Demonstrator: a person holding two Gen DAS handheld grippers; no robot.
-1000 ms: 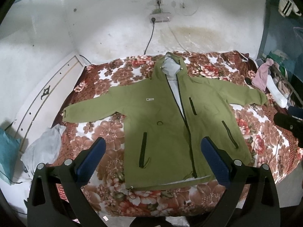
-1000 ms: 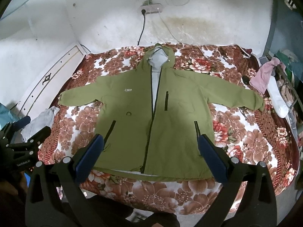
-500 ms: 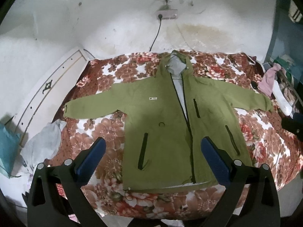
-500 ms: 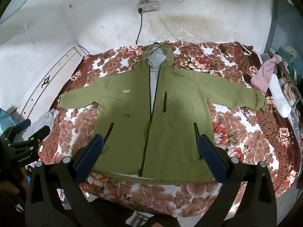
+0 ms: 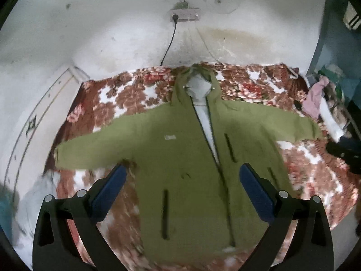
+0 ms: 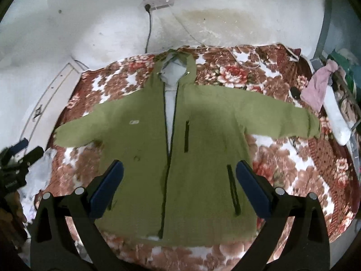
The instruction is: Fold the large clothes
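Jacket (image 6: 180,158) lies flat, olive green, sleeves spread.

Both views look from above the near edge of the bed (image 5: 315,176), facing down and forward toward the white wall (image 5: 135,33). In the left wrist view we look along the left gripper (image 5: 182,174), its spread fingers framing the lower frame; the green jacket (image 5: 191,158) fills the centre, its hem cut off by blur. The right wrist view, along the right gripper (image 6: 179,171), sits slightly further right and back. We see the left gripper at this view's left edge. Shared: jacket, floral cover, wall socket (image 6: 159,1), pink cloth (image 6: 318,88).
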